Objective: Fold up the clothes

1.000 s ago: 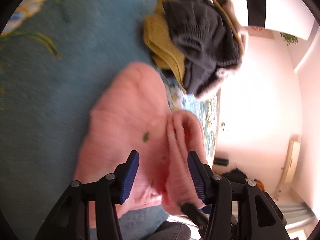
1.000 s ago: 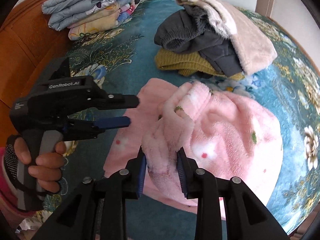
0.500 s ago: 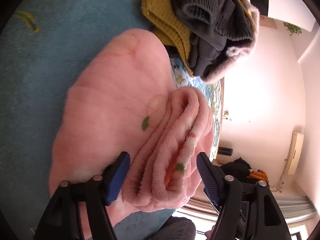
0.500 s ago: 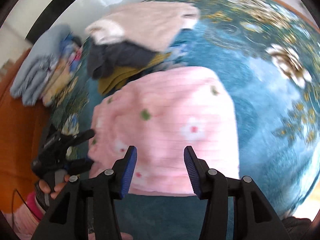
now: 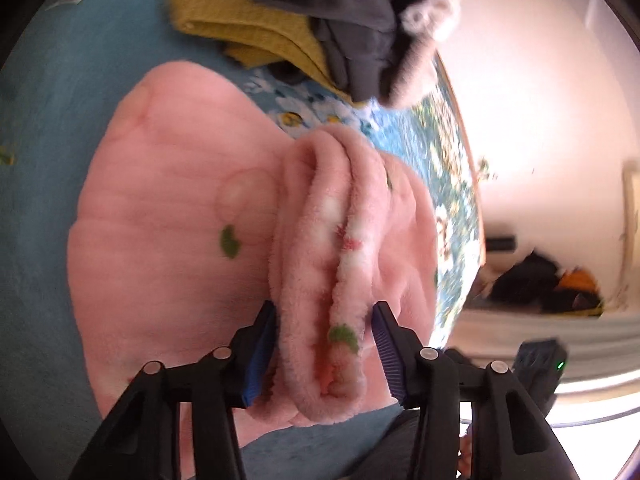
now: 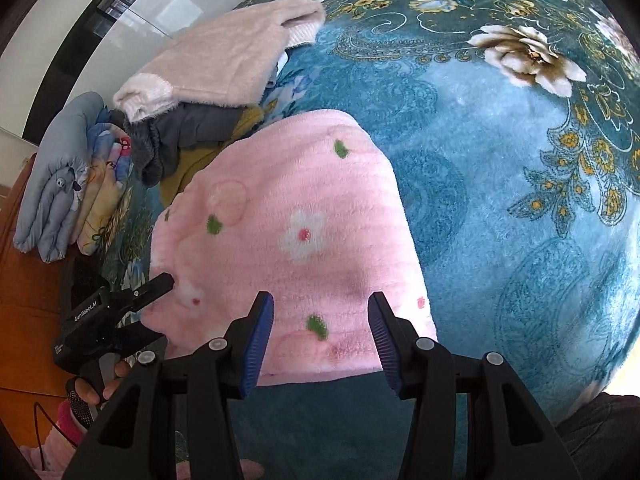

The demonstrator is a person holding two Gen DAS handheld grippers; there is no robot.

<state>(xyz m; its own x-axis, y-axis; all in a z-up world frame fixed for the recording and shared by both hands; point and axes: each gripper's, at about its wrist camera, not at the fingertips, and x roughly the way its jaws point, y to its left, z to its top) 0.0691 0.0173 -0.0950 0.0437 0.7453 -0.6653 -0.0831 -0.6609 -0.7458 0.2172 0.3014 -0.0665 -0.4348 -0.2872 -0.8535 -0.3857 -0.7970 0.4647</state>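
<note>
A pink fleece garment (image 5: 168, 240) with flower and green-leaf spots lies on the teal floral bedspread (image 6: 500, 160). In the left wrist view a thick rolled fold of it (image 5: 320, 264) stands up between the blue pads of my left gripper (image 5: 324, 336). That gripper's jaws are closing, and both pads press the fold's sides. In the right wrist view the garment (image 6: 304, 200) lies mostly flat. My right gripper (image 6: 320, 328) hovers open over its near edge with nothing pinched. The left gripper (image 6: 160, 308) holds the garment's left edge there.
A pile of clothes sits beyond the pink garment: a cream fleece (image 6: 224, 60) on a grey garment (image 6: 176, 136) and a mustard knit (image 5: 248, 36). Folded bedding (image 6: 60, 184) lies at the far left by the wooden surround (image 6: 24, 320). To the right is bare bedspread.
My right gripper let go of the pink fold, opened and swung over the garment's near edge. My left gripper moved onto the fold and closed on it.
</note>
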